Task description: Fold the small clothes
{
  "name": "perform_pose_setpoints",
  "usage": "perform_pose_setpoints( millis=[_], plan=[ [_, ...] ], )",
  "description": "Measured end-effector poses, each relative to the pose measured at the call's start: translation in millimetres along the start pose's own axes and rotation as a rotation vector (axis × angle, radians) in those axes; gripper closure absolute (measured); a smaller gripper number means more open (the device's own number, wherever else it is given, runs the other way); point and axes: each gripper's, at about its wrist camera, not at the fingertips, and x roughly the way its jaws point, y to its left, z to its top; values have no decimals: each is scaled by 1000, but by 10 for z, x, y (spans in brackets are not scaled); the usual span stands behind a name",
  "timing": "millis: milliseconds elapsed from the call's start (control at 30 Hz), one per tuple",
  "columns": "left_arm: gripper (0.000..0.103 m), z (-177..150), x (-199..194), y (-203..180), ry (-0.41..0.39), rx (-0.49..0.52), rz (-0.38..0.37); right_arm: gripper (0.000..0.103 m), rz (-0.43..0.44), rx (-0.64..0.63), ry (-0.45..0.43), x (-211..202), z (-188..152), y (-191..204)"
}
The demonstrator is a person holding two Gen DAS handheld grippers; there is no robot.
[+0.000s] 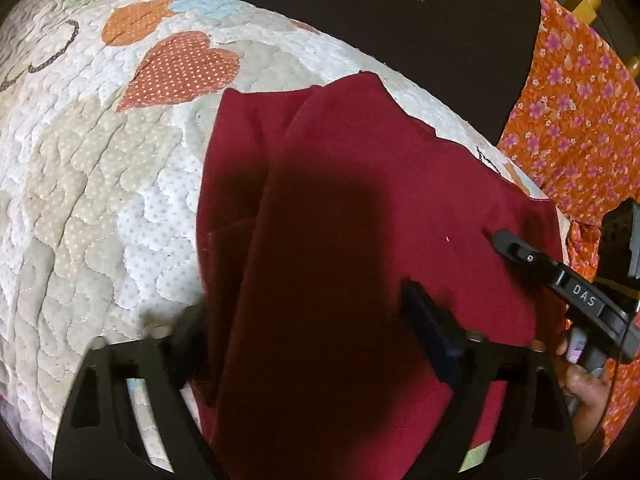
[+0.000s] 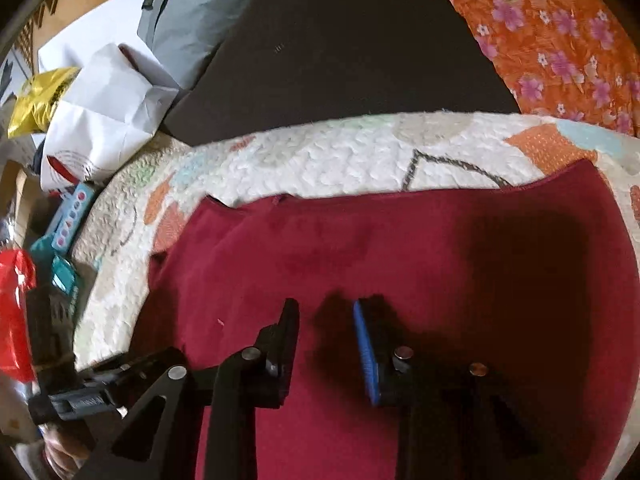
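A dark red garment (image 1: pixel 340 200) lies spread on a quilted mat (image 1: pixel 100 200) with heart patches. In the left wrist view my left gripper (image 1: pixel 304 300) stands open and wide over the garment's near edge. A fold of the red cloth runs between its fingers and partly hides the left finger. My right gripper (image 1: pixel 508 240) comes in from the right over the garment, held by a hand (image 1: pixel 584 376). In the right wrist view the right gripper (image 2: pixel 326 308) hovers low over the red garment (image 2: pixel 400 248), its jaws narrowly open with nothing between the blue pad and the black one.
A dark brown cushion (image 2: pixel 340 48) borders the mat's far side, with an orange floral cloth (image 2: pixel 560 32) beside it. A white paper bag (image 2: pixel 108 120), a yellow foil bag (image 2: pixel 36 100), teal boxes (image 2: pixel 72 216) and a red packet (image 2: pixel 16 312) crowd the left.
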Motion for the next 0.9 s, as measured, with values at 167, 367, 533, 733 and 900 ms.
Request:
perform_pose_setpoints(
  millis=[167, 367, 533, 733, 900],
  plan=[
    [79, 54, -108, 6, 20, -34, -72, 79, 35, 3, -58, 23, -68, -62],
    [82, 96, -446, -269, -12, -21, -172, 79, 60, 9, -81, 39, -85, -86],
    [82, 31, -691, -834, -44, 97, -229, 79, 102, 59, -82, 34, -84, -158],
    [82, -92, -632, -1408, -13, 196, -257, 79, 145, 133, -90, 33, -76, -246],
    [82, -157, -576, -1423, -8, 172, -265, 84, 208, 185, -78, 18, -90, -373]
  ],
)
